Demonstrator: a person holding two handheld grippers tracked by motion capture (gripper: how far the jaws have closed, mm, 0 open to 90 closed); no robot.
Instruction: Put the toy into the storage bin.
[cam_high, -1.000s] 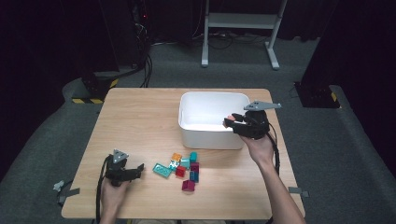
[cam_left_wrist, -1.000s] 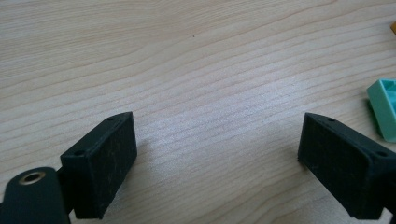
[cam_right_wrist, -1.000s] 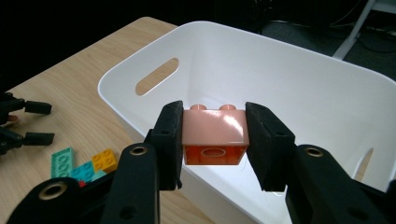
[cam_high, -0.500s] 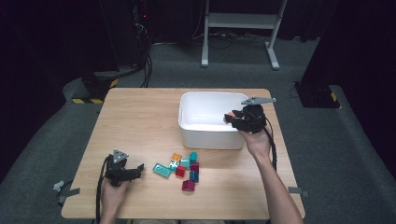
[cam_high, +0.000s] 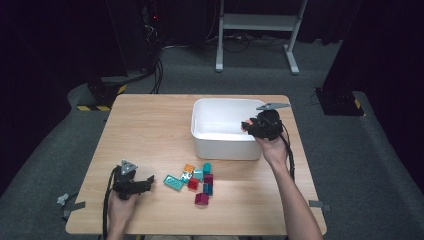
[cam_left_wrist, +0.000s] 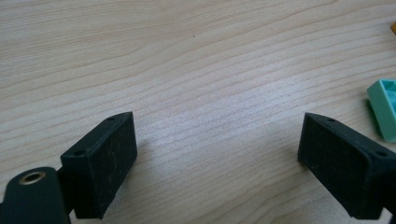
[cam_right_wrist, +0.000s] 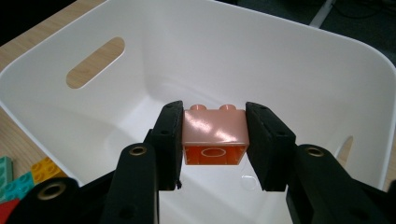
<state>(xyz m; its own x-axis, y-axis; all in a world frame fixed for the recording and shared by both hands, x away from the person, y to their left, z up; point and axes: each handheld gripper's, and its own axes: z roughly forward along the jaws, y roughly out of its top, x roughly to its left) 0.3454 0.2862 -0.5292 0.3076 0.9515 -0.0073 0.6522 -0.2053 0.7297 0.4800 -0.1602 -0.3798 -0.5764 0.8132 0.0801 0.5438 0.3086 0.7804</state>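
Note:
An orange brick (cam_right_wrist: 214, 135) is clamped between the black jaws of my right gripper (cam_right_wrist: 214, 140), which hangs over the inside of the white bin (cam_right_wrist: 289, 70). From above, the right gripper (cam_high: 248, 126) sits at the right rim of the white bin (cam_high: 220, 145). A cluster of several bricks (cam_high: 197, 179) in teal, red, orange and magenta lies on the wooden table (cam_high: 145, 130) in front of the bin. My left gripper (cam_high: 146, 181) rests on the table at the front left, open, with bare wood between its jaws (cam_left_wrist: 215, 154). A teal brick (cam_left_wrist: 385, 109) lies just to its right.
The bin has slot handles in its walls (cam_right_wrist: 95, 63). Beyond the table stand a white metal frame (cam_high: 260, 30), cables on grey carpet and dark equipment (cam_high: 100, 90). Bare wood stretches across the table's left half.
My right gripper has moved with the orange brick from the bin's right corner to over its inside and tilted. The left gripper has stayed put.

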